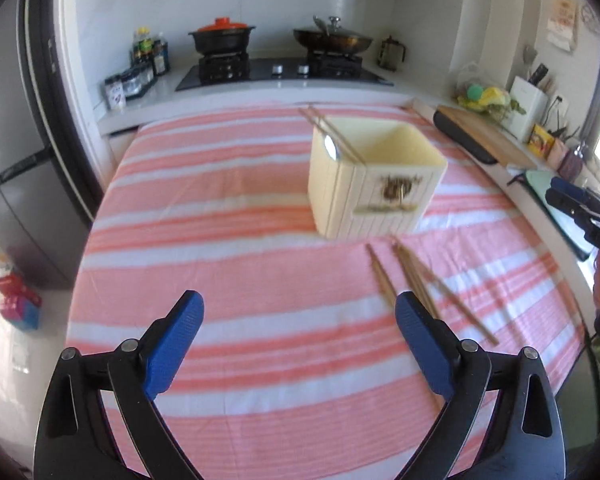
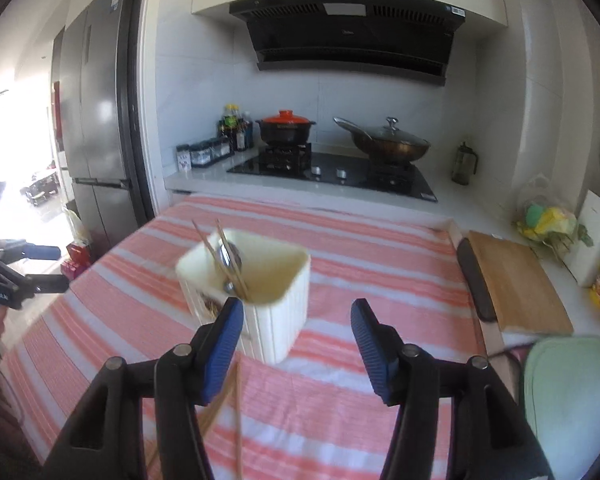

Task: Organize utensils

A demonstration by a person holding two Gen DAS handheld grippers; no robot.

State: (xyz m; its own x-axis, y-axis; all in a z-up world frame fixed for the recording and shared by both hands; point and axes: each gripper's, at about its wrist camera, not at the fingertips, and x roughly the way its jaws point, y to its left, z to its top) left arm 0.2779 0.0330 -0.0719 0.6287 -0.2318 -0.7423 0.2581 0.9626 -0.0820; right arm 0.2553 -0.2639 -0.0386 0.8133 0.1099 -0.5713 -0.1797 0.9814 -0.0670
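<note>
A cream utensil holder [image 1: 374,178] [image 2: 256,292] stands on the pink-and-white striped cloth [image 1: 228,272] [image 2: 380,264]. A metal spoon [image 1: 331,147] [image 2: 230,260] and a pair of chopsticks [image 1: 332,132] [image 2: 220,256] lean in its left corner. Several loose wooden chopsticks [image 1: 420,284] [image 2: 230,404] lie on the cloth in front of the holder. My left gripper [image 1: 299,344] hovers open over bare cloth, just left of the loose chopsticks. My right gripper [image 2: 296,354] is open with nothing between its pads, close in front of the holder; loose chopsticks pass under its left finger.
Behind the cloth is a counter with a gas hob [image 2: 332,170], a black pot with an orange lid [image 2: 286,126] and a lidded wok [image 2: 388,144]. A wooden cutting board [image 2: 516,284] and a pale green board [image 2: 572,392] lie right. A fridge [image 2: 96,120] stands left.
</note>
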